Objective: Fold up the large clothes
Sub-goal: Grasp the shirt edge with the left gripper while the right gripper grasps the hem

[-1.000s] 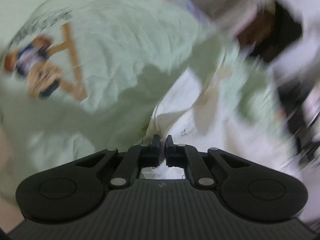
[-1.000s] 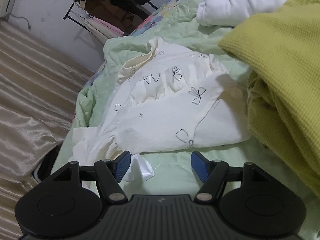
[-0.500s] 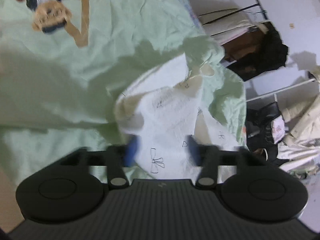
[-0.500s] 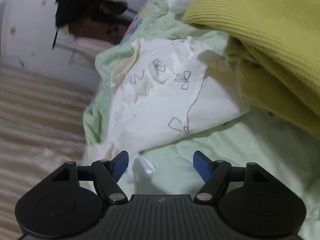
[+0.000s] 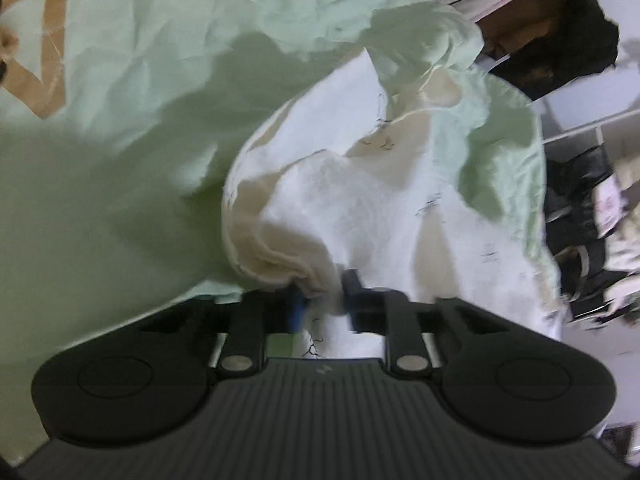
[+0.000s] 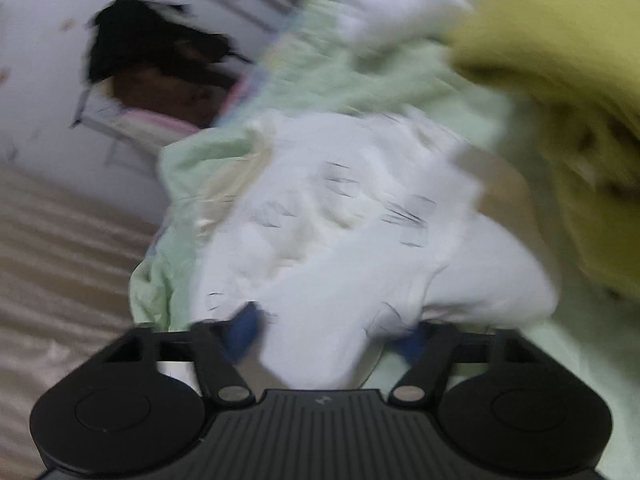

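Observation:
A white garment with small black bow prints (image 5: pixel 360 208) lies crumpled on a pale green bedsheet (image 5: pixel 120 140). My left gripper (image 5: pixel 322 300) has its jaws nearly closed around a bunched edge of the garment, cloth between the fingers. In the right wrist view the same garment (image 6: pixel 360 240) fills the middle. My right gripper (image 6: pixel 328 336) is open, and the cloth lies between its blue-padded fingers (image 6: pixel 242 332). This view is blurred by motion.
A yellow-green knitted garment (image 6: pixel 560 80) is piled at the right and a white bundle (image 6: pixel 400 0) lies behind it. A clothes rack with dark clothes (image 6: pixel 152 64) stands off the bed's far end. Bags and clutter (image 5: pixel 592 240) sit on the floor beside the bed.
My left gripper opened, moved onto the white garment and has closed on its edge. My right gripper has moved forward until the garment lies between its open fingers.

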`<state>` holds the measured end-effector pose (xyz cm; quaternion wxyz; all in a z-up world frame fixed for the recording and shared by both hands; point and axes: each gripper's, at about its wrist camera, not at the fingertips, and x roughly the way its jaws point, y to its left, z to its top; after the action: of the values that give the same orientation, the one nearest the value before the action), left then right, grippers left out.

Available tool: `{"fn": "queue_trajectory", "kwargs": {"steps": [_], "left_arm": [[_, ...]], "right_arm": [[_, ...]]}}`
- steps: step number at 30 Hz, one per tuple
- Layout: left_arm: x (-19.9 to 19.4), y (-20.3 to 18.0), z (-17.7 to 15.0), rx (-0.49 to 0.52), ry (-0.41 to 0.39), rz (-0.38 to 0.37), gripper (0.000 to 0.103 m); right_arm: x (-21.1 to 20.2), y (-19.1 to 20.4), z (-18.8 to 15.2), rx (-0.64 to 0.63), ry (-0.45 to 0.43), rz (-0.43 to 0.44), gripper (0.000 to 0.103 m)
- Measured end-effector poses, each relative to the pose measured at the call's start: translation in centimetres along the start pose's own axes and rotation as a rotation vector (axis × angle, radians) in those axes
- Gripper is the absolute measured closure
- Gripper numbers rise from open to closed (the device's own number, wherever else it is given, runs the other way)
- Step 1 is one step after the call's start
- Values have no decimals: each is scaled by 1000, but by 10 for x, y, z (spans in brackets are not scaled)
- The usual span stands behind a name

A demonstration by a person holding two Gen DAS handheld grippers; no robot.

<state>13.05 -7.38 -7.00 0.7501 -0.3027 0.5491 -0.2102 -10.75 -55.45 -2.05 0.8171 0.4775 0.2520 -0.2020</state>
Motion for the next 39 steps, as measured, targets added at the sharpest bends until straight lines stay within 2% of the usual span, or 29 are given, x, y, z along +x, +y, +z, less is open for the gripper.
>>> {"fn": "queue_trajectory", "kwargs": {"steps": [1, 3, 6, 10, 12, 15, 19, 22, 25, 27, 28, 29, 30, 31, 32, 33, 35, 37, 39], "left_arm": [[-2, -4, 2, 16, -9, 7, 92], [-3, -14, 6, 58, -25, 6, 93], [-6, -43, 17, 178, -58, 10, 93], [-6, -64, 51, 162, -81, -36, 95], [-15, -79, 76, 148, -138, -74, 95], [-68, -123, 110, 219, -338, -189, 95], [-140, -148, 86, 317, -500, -316, 95], [-156, -128, 51, 311, -514, -307, 95], [-169, -105, 16, 292, -519, -298, 94], [-154, -58, -3, 173, -467, -280, 94], [-138, -19, -16, 70, -423, -241, 94], [-124, 10, -26, -6, -387, -208, 94], [-120, 14, -28, -13, -376, -191, 94], [-116, 18, -30, -20, -364, -175, 94], [-112, 21, -32, -27, -352, -158, 94], [-108, 25, -34, -34, -341, -141, 94], [-100, 32, -38, -49, -318, -108, 94], [-92, 40, -43, -63, -295, -74, 94], [-84, 47, -47, -77, -271, -41, 94]], "right_arm": [[-2, 5, 1, -36, -15, 14, 97], [-8, 14, 9, -87, -44, 52, 98], [-12, 29, 33, -116, -74, 91, 98], [-15, 63, 76, -160, -115, 135, 98], [-17, 90, 101, -214, -133, 165, 98], [-33, 124, 128, -282, -166, 228, 98], [-80, 143, 142, -345, -241, 349, 98], [-107, 131, 133, -352, -175, 386, 98], [-109, 97, 110, -341, 42, 314, 96], [-90, 55, 85, -271, 229, 237, 94], [-83, 42, 77, -248, 285, 217, 94], [-70, 15, 61, -196, 377, 170, 93], [-59, -6, 47, -159, 452, 129, 90], [-54, -21, 38, -132, 484, 99, 90], [-51, -35, 29, -107, 506, 73, 89], [-54, -45, 23, -81, 499, 86, 89], [-66, -50, 22, -66, 472, 98, 83], [-81, -46, 23, -121, 428, 58, 69], [-102, -33, 18, -237, 365, -10, 68]]}}
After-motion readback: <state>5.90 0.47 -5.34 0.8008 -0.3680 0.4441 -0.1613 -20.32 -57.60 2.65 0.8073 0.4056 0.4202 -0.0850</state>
